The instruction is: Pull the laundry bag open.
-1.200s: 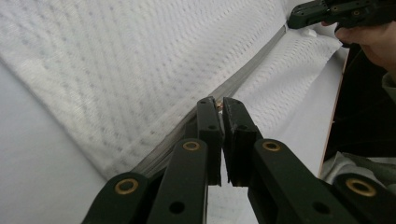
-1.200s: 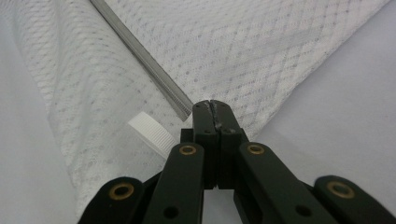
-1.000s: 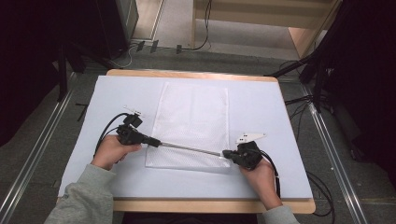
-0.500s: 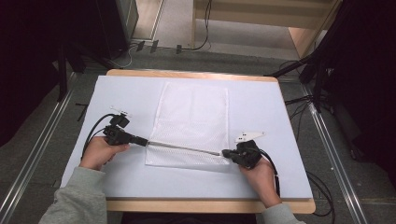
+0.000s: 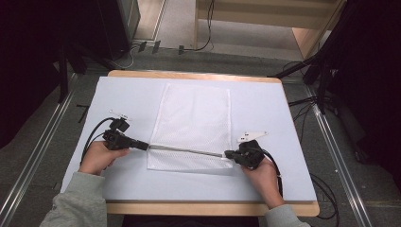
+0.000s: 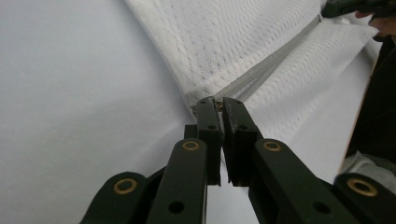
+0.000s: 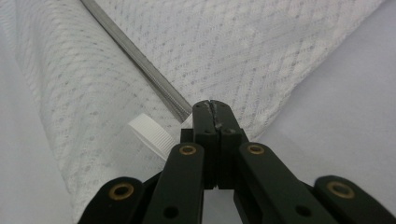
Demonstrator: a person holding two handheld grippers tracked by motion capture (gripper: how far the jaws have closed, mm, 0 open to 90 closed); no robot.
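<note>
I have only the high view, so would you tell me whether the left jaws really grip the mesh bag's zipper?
Observer: Yes. The left gripper pinches a small brass piece at the end of the zipper.
Operator: And the right one?
Observer: The right gripper is shut on the edge of the mesh bag, where the zipper ends.
Operator: Anything else nearby?
Observer: A white ribbed cap sits beside those jaws.

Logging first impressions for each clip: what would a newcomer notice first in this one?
A white mesh bag lies flat mid-table, its grey zipper stretched taut across the near end. The left gripper pinches the zipper's end at the bag's left edge, and the right gripper is clamped on its other end at the right edge. In the right gripper view, a white ribbed cap shows inside the mesh.
</note>
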